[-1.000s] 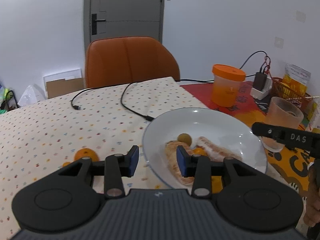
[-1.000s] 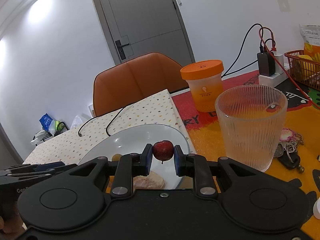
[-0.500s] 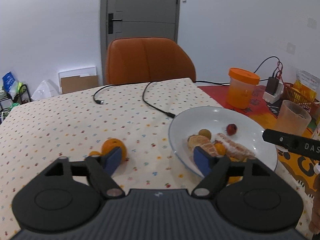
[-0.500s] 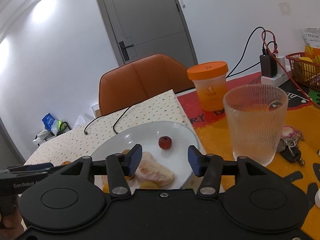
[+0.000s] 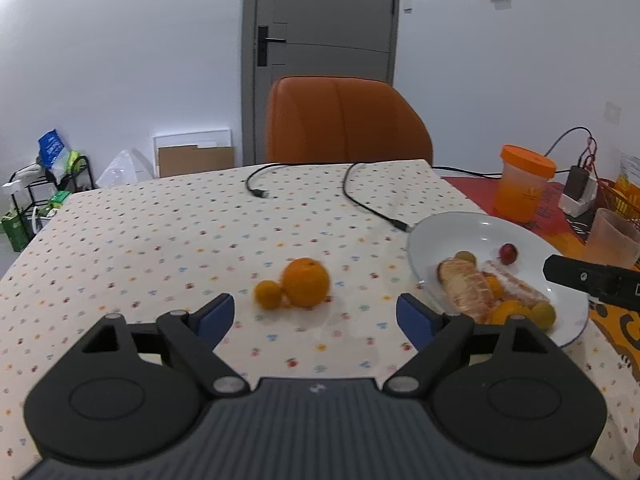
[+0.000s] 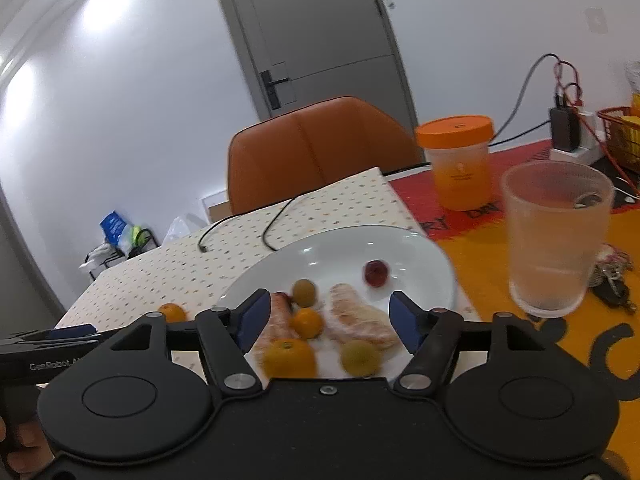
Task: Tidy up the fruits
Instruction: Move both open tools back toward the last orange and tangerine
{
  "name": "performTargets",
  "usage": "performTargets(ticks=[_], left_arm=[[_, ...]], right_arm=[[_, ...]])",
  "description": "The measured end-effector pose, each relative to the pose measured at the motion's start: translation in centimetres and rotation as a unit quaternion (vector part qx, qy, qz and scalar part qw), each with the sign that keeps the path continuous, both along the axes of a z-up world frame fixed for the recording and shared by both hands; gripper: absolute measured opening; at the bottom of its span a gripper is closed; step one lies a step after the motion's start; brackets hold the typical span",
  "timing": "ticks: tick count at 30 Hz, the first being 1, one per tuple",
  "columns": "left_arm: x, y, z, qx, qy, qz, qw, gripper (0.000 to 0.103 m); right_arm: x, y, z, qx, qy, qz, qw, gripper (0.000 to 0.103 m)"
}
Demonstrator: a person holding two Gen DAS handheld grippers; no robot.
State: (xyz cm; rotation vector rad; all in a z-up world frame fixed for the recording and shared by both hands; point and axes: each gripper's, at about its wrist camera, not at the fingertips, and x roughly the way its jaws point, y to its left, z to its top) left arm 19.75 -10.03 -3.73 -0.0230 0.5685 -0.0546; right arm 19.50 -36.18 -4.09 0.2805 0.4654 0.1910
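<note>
Left wrist view gives us the broadest spread: a table under a cream cloth (image 5: 160, 248) sprinkled with small coloured dots, with a padded orange chair (image 5: 344, 120) at its far edge. To the right sits a wide, smooth white plate (image 5: 448, 228), round and shallow. On it we see two pale, ridged peeled segments (image 5: 466, 286), a small dark red fruit (image 5: 508, 253), and a few little yellow and orange fruits near its front rim. Left of the plate, on the bare cloth, a round orange (image 5: 306, 282) touches a smaller orange fruit (image 5: 269, 294). Our left gripper (image 5: 316, 320) has its blue-padded jaws opening wide, nothing between them, the two oranges lying just beyond.

From the right wrist view, our right gripper (image 6: 326, 318) is also opening, its jaws apart over the near side of the plate (image 6: 400, 248) and pressing on nothing. The red fruit (image 6: 376, 273) rests free on the glaze beyond them. Right of the plate stand a ribbed clear glass (image 6: 556, 240) and, farther back, a tub (image 6: 458, 162) with an orange lid.
</note>
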Motion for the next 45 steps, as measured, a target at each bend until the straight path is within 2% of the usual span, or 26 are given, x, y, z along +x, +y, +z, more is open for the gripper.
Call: performTargets(ticks=[10, 12, 19, 23, 26, 35, 45], left_arm=[[-0.5, 3.3, -0.3, -0.008, 0.001, 0.026, 0.9996, 0.087], [-0.6, 3.9, -0.3, -0.011, 0.001, 0.031, 0.9995, 0.087], [-0.6, 5.8, -0.5, -0.022, 0.007, 0.051, 0.9984, 0.087], [-0.5, 6.6, -0.7, -0.025, 0.015, 0.068, 0.9973, 0.087], [-0.6, 7.0, -0.6, -0.019, 0.017, 0.083, 0.9962, 0.094], [-0.6, 8.0, -0.8, -0.023, 0.023, 0.098, 0.9946, 0.099], [-0.2, 9.0, -0.7, -0.028, 0.021, 0.110, 0.9933, 0.099]], right_arm=[[0.2, 3.4, 0.3, -0.011, 0.000, 0.032, 0.999, 0.069], [0.3, 4.1, 0.3, -0.012, -0.001, 0.038, 0.999, 0.074], [0.9, 6.3, 0.5, -0.021, -0.005, 0.065, 0.998, 0.078], [1.2, 7.7, 0.6, -0.029, -0.008, 0.088, 0.996, 0.083], [1.6, 8.8, 0.7, -0.032, -0.006, 0.109, 0.993, 0.087], [2.8, 11.5, 0.7, -0.060, -0.001, 0.160, 0.985, 0.103], [4.3, 13.2, 0.9, -0.078, 0.009, 0.191, 0.978, 0.103]])
